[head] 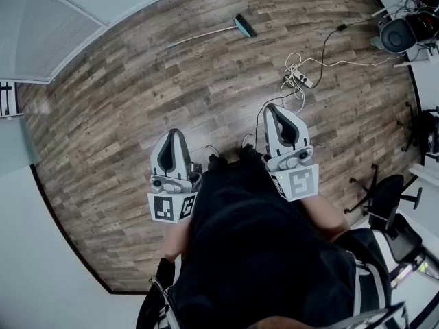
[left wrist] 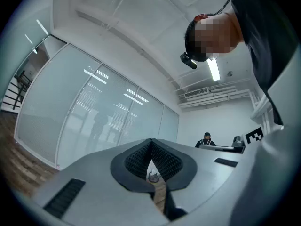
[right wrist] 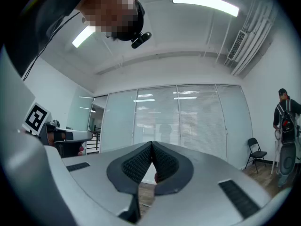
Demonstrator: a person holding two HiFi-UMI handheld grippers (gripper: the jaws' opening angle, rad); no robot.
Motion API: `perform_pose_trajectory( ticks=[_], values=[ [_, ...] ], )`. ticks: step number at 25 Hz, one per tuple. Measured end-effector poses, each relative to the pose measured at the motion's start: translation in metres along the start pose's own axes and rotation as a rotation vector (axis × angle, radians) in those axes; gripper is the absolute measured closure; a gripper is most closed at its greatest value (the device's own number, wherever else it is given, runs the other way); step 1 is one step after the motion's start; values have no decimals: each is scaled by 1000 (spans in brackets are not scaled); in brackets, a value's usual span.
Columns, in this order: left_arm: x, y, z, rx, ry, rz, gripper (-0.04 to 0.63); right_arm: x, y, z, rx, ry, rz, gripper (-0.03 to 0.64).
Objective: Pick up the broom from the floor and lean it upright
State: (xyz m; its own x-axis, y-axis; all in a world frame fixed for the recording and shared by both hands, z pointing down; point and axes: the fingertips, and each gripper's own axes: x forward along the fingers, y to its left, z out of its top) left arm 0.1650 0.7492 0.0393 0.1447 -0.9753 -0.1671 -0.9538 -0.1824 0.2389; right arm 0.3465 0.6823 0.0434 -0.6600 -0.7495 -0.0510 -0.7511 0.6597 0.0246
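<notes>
Head view: we record the slim-handled broom [head: 206,35] lying flat on the wood-plank floor [head: 123,101] at twelve o'clock, well apart from both grippers.
Left gripper view: the left gripper [left wrist: 150,141] shows ribbed black pads [left wrist: 136,160] pressed together, gripping nothing.
Right gripper view: the right gripper [right wrist: 152,145] is likewise closed, tips meeting.

Floor [head: 137,115]: brown wood planks, edged by a dark baseboard.
Power strip [head: 300,79]: lies on the floor, with a white cable [head: 293,64] looped just beside it.
Black cable [head: 328,36]: runs across the planks from near the power strip toward the upper right.
Office chair [head: 384,197]: black, on a wheeled base, at the right edge.
Glass wall [right wrist: 188,121]: frosted panels with blinds.
Ceiling light [right wrist: 204,3]: long strip, lit.
Folding chair [right wrist: 255,154]: dark, beside the glass wall.
Person [right wrist: 283,121]: standing at the right, wearing a backpack.
</notes>
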Motion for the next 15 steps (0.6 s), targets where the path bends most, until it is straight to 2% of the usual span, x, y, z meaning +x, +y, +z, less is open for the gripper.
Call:
perform_pose_trajectory(
  ticks=[6,11,15],
  values=[
    [5,-20,-17,30,40,23,577,-8,-12,4,28,-47,34,598],
    [13,-35,-21,35,25,17,577,-11,-24,-13,44,19,73,598],
    [10,-46,-27,51,27,44,577,-23,-41,-18,56,21,71,598]
  ],
)
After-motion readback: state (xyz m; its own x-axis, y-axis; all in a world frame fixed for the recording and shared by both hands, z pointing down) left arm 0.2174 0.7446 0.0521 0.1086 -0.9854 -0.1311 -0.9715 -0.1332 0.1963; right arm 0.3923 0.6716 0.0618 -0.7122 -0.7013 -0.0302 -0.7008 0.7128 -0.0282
